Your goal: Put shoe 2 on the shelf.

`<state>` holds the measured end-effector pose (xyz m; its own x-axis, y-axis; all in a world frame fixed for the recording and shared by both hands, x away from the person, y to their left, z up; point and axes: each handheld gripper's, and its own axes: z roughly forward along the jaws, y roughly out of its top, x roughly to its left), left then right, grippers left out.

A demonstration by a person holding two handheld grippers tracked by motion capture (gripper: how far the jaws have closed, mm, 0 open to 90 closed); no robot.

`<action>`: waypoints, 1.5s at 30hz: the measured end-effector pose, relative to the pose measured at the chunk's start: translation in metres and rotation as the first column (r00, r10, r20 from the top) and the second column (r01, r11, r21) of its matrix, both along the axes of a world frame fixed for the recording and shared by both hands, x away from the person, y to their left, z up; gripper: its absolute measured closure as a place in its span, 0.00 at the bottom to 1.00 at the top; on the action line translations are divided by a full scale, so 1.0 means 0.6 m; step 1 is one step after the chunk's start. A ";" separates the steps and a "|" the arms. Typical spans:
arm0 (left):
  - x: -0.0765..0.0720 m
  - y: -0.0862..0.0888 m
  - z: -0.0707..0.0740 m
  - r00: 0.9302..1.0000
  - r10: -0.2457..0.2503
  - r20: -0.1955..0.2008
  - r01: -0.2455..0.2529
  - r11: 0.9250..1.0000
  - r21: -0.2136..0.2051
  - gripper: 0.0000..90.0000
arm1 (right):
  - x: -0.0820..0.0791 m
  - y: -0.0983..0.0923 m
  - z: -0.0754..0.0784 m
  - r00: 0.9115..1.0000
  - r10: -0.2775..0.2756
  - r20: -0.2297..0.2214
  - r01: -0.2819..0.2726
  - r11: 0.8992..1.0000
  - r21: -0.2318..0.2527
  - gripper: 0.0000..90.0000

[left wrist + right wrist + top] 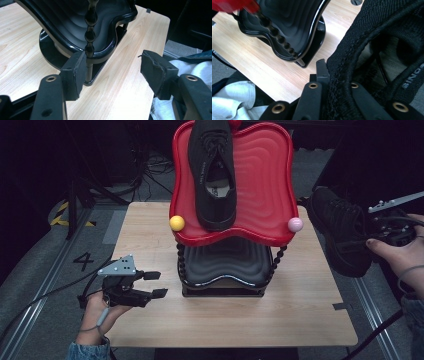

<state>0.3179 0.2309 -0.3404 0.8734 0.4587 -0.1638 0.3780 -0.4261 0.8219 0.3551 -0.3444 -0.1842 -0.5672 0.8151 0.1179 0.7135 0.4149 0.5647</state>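
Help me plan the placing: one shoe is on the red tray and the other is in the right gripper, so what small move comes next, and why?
Probably carry the held shoe left over the red tray: the right gripper is clamped on its collar beside the table, and bare tray lies beside the first shoe.

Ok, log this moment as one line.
right gripper: shut on second shoe, off table | left gripper: open, idle | first shoe: on red tray

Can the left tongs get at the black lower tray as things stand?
Probably yes. The left tongs are open, empty and level with the black lower tray, with bare table between them; only the beaded post stands at its near edge.
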 end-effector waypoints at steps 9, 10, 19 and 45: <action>0.000 0.002 0.000 1.000 0.001 -0.004 -0.001 1.000 -0.001 0.42 | 0.001 0.008 0.048 1.000 0.008 0.021 -0.008 1.000 0.015 0.98; 0.001 0.003 0.000 1.000 -0.002 -0.001 0.002 1.000 -0.002 0.42 | 0.001 0.009 0.053 1.000 0.009 0.024 -0.009 1.000 0.015 0.98; 0.001 0.001 -0.002 1.000 -0.004 -0.006 0.003 1.000 -0.006 0.42 | -0.002 0.020 0.102 0.999 0.005 0.051 -0.005 1.000 -0.001 0.98; -0.004 0.004 -0.001 1.000 -0.011 0.002 0.011 1.000 -0.004 0.42 | -0.004 0.095 0.218 0.989 0.046 0.141 -0.042 0.999 -0.031 0.98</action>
<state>0.3156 0.2331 -0.3408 0.8789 0.4480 -0.1637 0.3711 -0.4267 0.8248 0.3525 -0.2874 -0.0534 -0.6119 0.7909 0.0115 0.6079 0.4609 0.6466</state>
